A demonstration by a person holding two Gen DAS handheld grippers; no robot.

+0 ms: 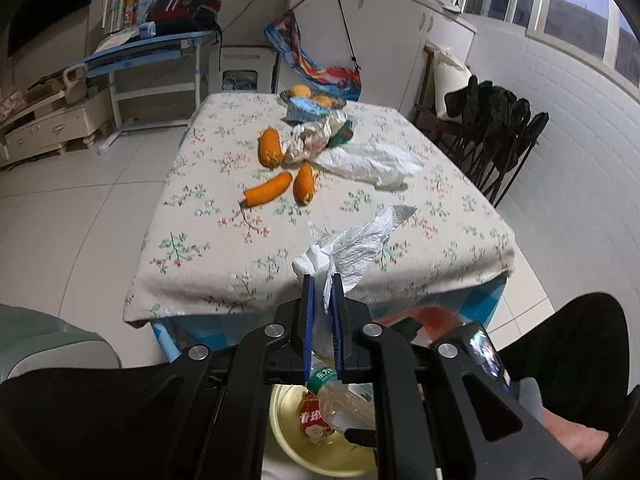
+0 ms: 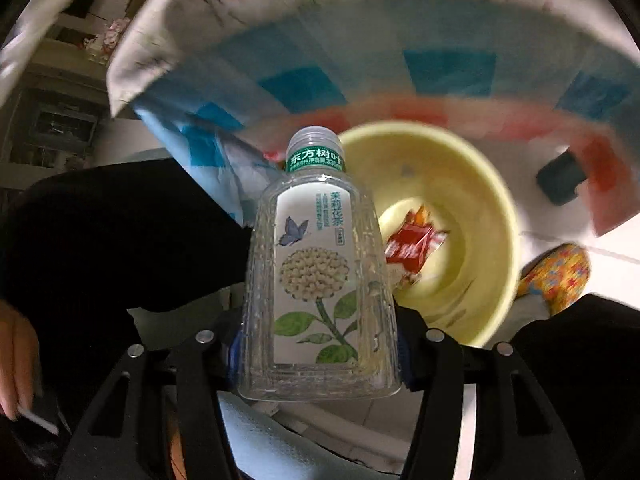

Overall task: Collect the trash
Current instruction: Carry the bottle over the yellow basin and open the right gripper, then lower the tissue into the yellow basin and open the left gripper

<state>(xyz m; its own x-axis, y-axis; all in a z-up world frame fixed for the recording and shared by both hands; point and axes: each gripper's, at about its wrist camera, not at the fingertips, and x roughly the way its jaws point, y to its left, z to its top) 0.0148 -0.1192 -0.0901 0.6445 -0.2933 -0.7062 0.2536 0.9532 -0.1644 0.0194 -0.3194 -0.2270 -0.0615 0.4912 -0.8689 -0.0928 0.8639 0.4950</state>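
Sitting on the table: 3 orange sausages (image 1: pixel 267 194), 1 plastic bag (image 1: pixel 368 162). Being held: 1 tissue (image 1: pixel 352 244), 1 bottle (image 2: pixel 316 272). At 6 o'clock, 1 yellow bin (image 2: pixel 480 184) holding 1 red wrapper (image 2: pixel 412 244).

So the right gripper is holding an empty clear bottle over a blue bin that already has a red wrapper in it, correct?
Nearly. The bin is pale yellow, not blue; the blue you noticed belongs to the checked cloth hanging from the table behind it. The right wrist view shows this. The rest holds: the right gripper grips the clear bottle above the bin, with a red wrapper inside.
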